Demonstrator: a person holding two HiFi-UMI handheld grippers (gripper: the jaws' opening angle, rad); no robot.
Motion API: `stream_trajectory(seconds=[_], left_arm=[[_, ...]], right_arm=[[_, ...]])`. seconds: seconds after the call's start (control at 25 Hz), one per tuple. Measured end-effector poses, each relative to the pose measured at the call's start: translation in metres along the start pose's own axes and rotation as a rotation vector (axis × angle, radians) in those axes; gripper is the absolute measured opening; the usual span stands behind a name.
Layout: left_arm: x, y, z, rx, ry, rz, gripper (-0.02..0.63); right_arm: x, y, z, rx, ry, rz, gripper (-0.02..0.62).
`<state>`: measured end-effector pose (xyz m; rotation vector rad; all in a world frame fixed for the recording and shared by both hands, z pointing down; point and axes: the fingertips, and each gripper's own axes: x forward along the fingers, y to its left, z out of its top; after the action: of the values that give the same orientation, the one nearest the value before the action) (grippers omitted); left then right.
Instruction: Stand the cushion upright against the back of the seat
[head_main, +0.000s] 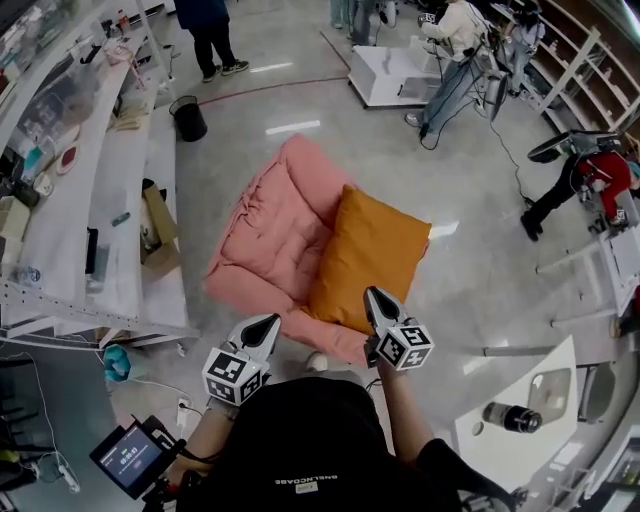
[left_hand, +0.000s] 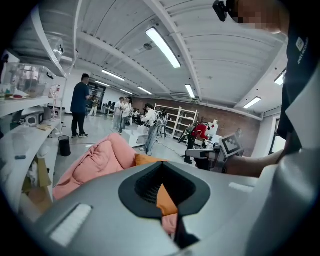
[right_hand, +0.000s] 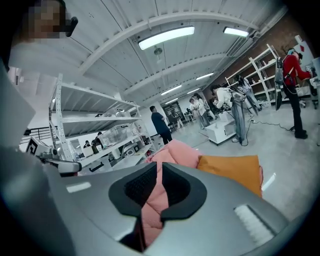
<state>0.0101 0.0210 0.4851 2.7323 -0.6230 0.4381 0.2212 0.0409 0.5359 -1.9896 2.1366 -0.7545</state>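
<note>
1. At the left, a long white desk (head_main: 125, 190) carries clutter.
2. Left claw (head_main: 270, 322) hovers clenched and empty by the near edge of the pink seat (head_main: 270, 230) on the floor.
3. Orange cushion (head_main: 368, 255) lies on the seat's right half.
4. Right claw (head_main: 373, 295), clenched and empty, hangs over the cushion's near edge.

An orange square cushion (head_main: 368, 255) is lying face-down across the near right part of the pink padded seat (head_main: 268, 228).
</note>
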Motion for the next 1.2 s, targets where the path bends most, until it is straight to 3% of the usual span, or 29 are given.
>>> stream_trajectory(seconds=[0.36,0.6,0.8,1.2], left_arm=[[0.002,0.008,0.001,-0.02,0.029,0.042,0.02],[-0.005,0.022,0.0,-0.054,0.024,0.093,0.02],[-0.005,0.028,-0.003,-0.07,0.038,0.115,0.02],[-0.009,0.034,-0.016,-0.086,0.081,0.136,0.02]], right_arm=[[0.041,-0.047,0.001,0.003,0.093,-0.034,0.122],[0.074,-0.088,-0.004,0.002,0.155,-0.106,0.19],[0.096,-0.122,-0.008,0.018,0.208,-0.169,0.317],[0.137,-0.183,-0.053,0.026,0.361,-0.272,0.408]])
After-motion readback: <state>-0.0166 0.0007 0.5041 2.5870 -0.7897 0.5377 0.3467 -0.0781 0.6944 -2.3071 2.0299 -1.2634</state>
